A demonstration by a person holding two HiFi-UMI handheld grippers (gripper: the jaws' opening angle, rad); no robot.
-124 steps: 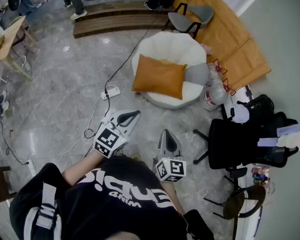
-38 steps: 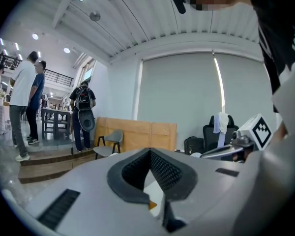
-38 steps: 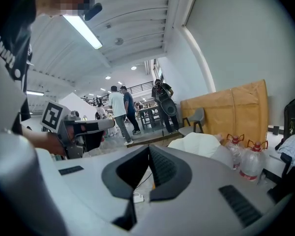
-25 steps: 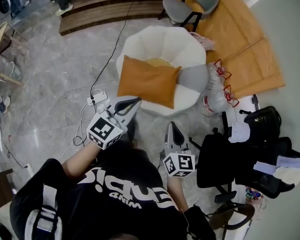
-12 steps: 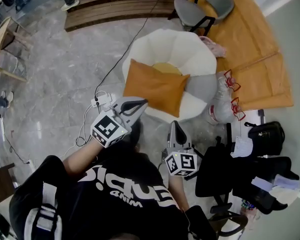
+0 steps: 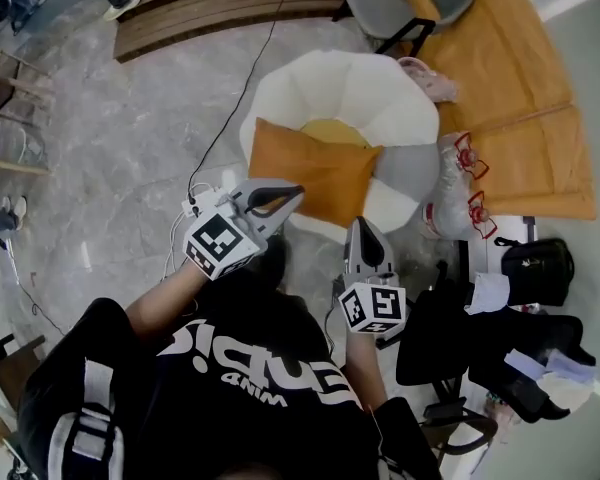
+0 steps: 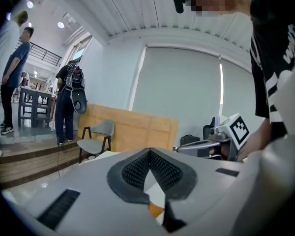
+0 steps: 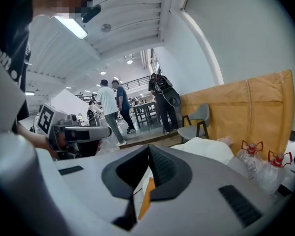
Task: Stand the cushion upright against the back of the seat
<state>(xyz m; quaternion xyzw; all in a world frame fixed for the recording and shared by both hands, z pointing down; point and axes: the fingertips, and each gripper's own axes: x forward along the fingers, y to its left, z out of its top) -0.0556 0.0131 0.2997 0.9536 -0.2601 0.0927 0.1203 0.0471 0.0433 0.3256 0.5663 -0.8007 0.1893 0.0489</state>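
Head view | cushion (image 6: 315, 173) ahead of left gripper (image 6: 296, 194), right gripper (image 6: 363, 224) | jaws pressed together, empty

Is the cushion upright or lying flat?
Lying flat: the orange cushion shows its broad face upward, across the front of the white chair.

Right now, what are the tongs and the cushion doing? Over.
Both shut and empty: left tongs, right tongs. The cushion lies across the seat front, not yet upright. A grey pillow is beside it, not blocking.
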